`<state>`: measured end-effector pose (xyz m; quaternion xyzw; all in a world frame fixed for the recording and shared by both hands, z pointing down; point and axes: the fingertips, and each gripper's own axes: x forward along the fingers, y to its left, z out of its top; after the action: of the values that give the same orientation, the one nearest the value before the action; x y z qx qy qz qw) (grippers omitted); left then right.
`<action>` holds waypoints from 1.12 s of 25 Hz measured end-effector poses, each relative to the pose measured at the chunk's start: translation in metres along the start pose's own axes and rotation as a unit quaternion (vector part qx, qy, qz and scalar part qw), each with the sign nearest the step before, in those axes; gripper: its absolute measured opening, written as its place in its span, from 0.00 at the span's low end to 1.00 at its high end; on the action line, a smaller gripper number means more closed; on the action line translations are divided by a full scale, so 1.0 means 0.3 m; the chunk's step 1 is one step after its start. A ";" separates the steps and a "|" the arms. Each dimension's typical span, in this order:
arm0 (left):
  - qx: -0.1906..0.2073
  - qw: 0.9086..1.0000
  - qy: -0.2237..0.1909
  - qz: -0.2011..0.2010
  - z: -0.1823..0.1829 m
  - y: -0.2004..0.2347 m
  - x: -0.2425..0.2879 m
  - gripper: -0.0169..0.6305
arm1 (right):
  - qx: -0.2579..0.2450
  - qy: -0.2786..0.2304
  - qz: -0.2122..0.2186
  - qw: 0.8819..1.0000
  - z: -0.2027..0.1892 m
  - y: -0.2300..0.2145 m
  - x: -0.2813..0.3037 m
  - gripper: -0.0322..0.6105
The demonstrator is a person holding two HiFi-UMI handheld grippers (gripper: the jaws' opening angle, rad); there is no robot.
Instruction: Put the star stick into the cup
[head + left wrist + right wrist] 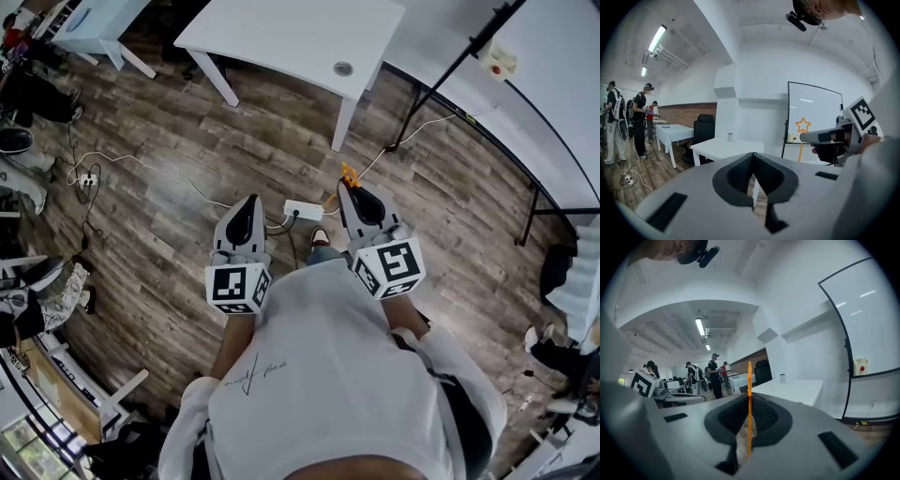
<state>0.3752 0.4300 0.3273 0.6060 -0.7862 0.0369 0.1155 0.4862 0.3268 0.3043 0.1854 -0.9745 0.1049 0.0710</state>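
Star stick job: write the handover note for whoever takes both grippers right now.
Left gripper: jaws together, nothing between them, held out in front of the body.
Right gripper: jaws shut on the star stick, which points star end up.
Cup: stands on the white table ahead, apart from both grippers.
Done: the stick is in the right jaws.
Left: go to the table, lower the stick into the cup, then open the jaws.
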 end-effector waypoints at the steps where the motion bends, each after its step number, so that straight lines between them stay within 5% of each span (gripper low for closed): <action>1: -0.001 1.000 -0.001 -0.002 0.006 -0.008 0.023 0.04 | -0.002 -0.001 0.004 1.000 0.007 -0.020 0.012 0.07; 16: -0.008 1.000 0.005 0.026 0.024 0.012 0.195 0.04 | 0.016 -0.002 0.058 0.998 0.007 -0.152 0.167 0.08; 22: 0.038 0.999 -0.007 0.025 0.066 0.089 0.277 0.04 | -0.002 -0.003 0.054 0.999 0.037 -0.152 0.296 0.08; 28: 0.016 1.000 -0.008 0.013 0.080 0.242 0.414 0.04 | -0.012 0.012 0.047 0.999 0.066 -0.139 0.485 0.08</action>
<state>0.2725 0.3270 0.3380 0.5974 -0.7945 0.0460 0.0989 0.3660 0.2340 0.3184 0.1371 -0.9823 0.0992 0.0803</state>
